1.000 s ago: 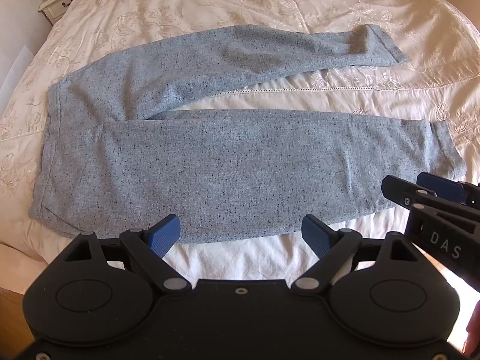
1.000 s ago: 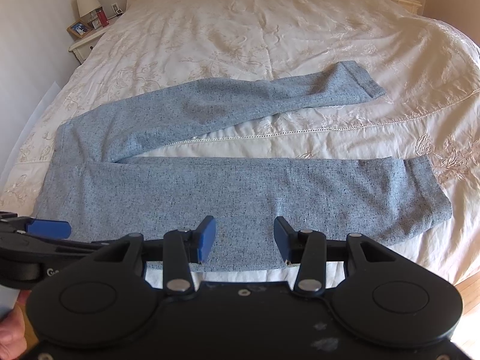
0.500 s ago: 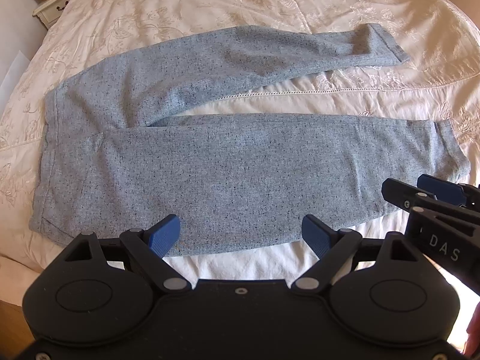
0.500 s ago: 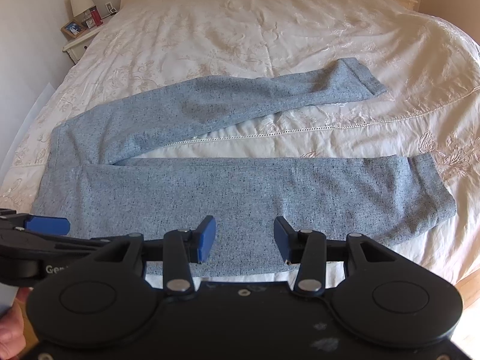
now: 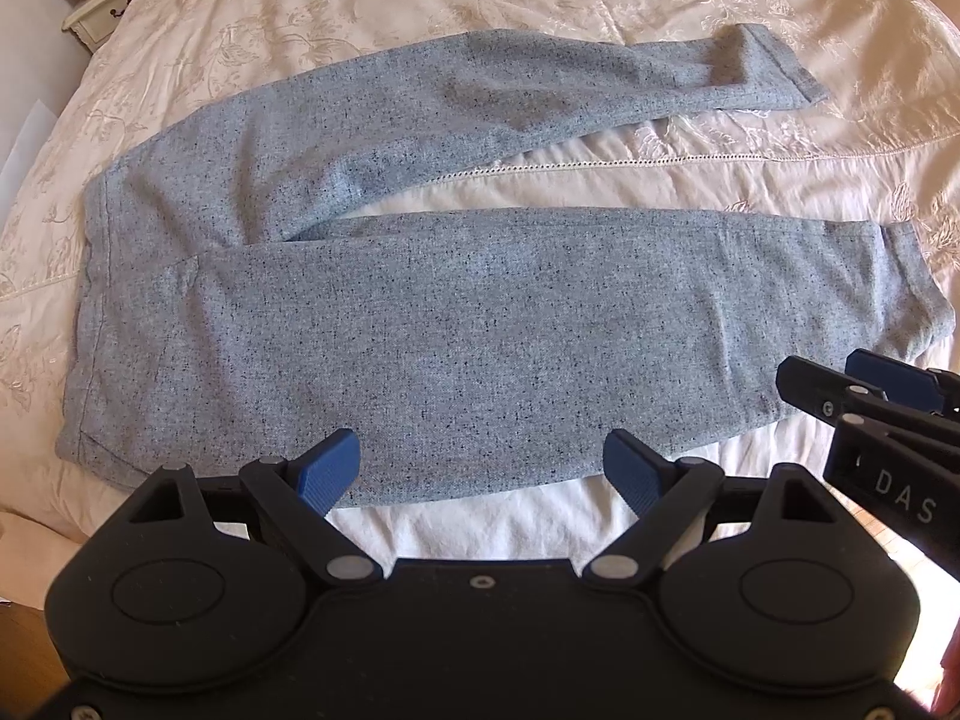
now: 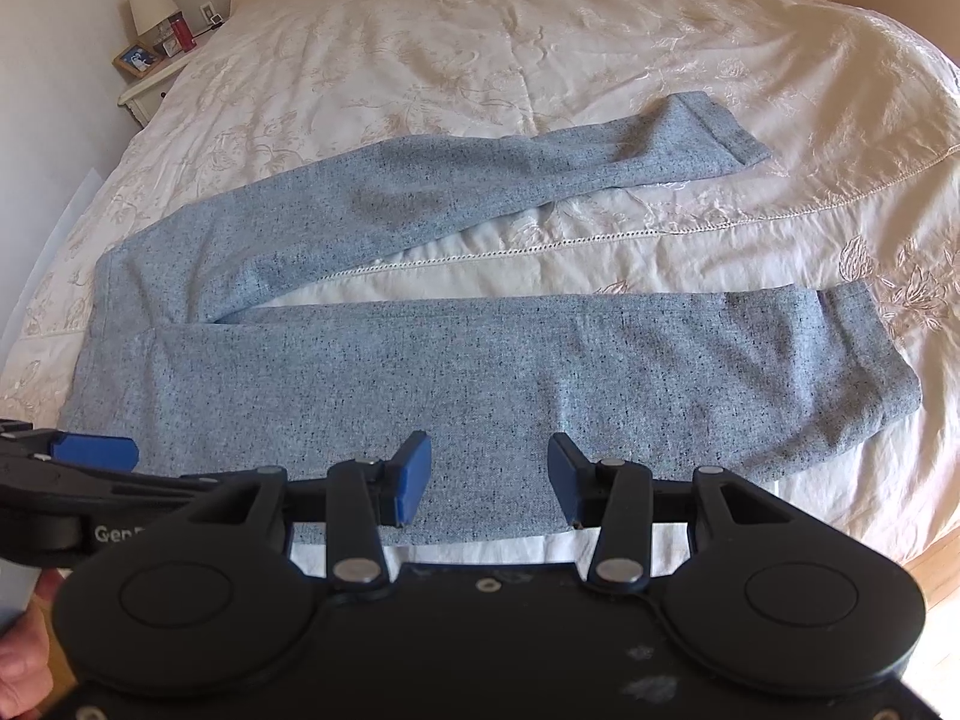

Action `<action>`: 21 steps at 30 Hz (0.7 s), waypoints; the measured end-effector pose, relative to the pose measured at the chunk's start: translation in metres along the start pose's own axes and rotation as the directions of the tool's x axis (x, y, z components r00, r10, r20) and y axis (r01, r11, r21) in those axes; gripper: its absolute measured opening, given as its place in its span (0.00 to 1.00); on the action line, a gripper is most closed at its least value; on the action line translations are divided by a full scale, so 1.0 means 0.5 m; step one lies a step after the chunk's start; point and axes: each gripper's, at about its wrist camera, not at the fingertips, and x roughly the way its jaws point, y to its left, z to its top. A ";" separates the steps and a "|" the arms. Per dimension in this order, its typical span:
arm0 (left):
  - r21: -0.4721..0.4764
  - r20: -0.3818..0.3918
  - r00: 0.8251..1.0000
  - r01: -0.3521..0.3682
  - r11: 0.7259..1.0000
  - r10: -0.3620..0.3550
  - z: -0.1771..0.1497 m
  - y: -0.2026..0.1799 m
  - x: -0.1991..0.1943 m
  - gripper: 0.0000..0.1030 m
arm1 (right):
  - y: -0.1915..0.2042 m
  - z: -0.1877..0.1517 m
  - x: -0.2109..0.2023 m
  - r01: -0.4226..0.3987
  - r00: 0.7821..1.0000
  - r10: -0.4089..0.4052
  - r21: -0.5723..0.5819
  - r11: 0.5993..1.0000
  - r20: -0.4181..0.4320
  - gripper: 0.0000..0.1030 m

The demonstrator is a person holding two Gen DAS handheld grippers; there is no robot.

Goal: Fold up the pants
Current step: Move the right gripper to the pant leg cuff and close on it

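Observation:
Grey-blue speckled pants lie flat on the bed, waistband at the left, legs spread in a V toward the right; they also show in the right wrist view. The far leg's cuff lies at the upper right, the near leg's cuff at the right. My left gripper is open and empty above the near leg's lower edge. My right gripper is open and empty above the same edge. Each gripper shows in the other's view, the right one and the left one.
The bed has a cream embroidered cover with a lace-trimmed fold. A white nightstand with a lamp and photo frame stands at the far left. The bed's near edge runs just under the grippers.
Both grippers have moved slightly forward and lower toward the pants, which now look larger. The jaws keep the same opening and the pants have not moved.

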 end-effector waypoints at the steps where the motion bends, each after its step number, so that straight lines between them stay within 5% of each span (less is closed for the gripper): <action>1: 0.002 -0.001 1.000 0.000 1.000 0.000 0.002 -0.008 0.001 0.86 | -0.012 0.001 0.000 -0.003 1.000 0.003 0.006 1.000 0.003 0.45; 8: 0.009 0.009 1.000 -0.007 1.000 0.007 0.023 -0.096 0.003 0.85 | -0.144 0.023 0.016 -0.001 1.000 0.002 0.041 0.999 -0.007 0.45; 16: -0.040 -0.012 0.999 0.049 0.998 -0.050 0.063 -0.234 0.032 0.81 | -0.408 0.068 0.064 0.096 0.995 -0.097 0.031 0.995 0.029 0.45; 21: -0.061 0.001 0.998 0.060 0.996 -0.060 0.084 -0.314 0.051 0.81 | -0.541 0.107 0.119 0.200 0.978 -0.193 -0.090 0.976 0.080 0.45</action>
